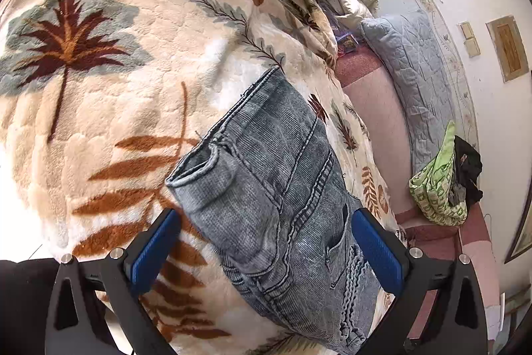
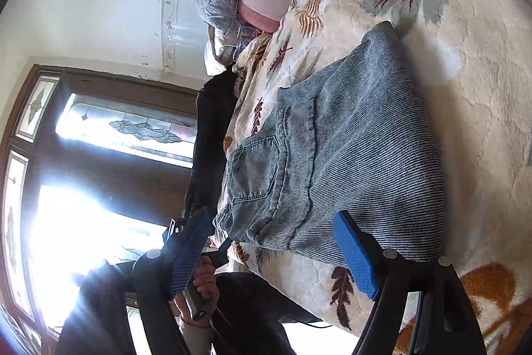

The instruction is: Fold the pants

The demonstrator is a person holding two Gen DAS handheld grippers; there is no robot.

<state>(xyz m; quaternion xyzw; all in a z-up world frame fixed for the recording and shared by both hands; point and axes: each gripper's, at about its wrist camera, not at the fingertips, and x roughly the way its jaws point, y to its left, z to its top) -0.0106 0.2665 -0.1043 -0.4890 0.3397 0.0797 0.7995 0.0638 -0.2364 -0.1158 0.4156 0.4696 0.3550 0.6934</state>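
Lying between open left claw (image 1: 266, 242): jeans (image 1: 276, 188)

Cut-off and washed-out parts

The jeans (image 1: 282, 222) run off the left wrist view's bottom edge; window (image 2: 66, 222) glare at the right wrist view's lower left bleaches all detail there.

Faded blue-grey ribbed denim pants (image 1: 276, 195) lie on a cream blanket (image 1: 139, 95) patterned with rust, maroon and grey leaves; gripper pads (image 1: 153, 252) are blue.
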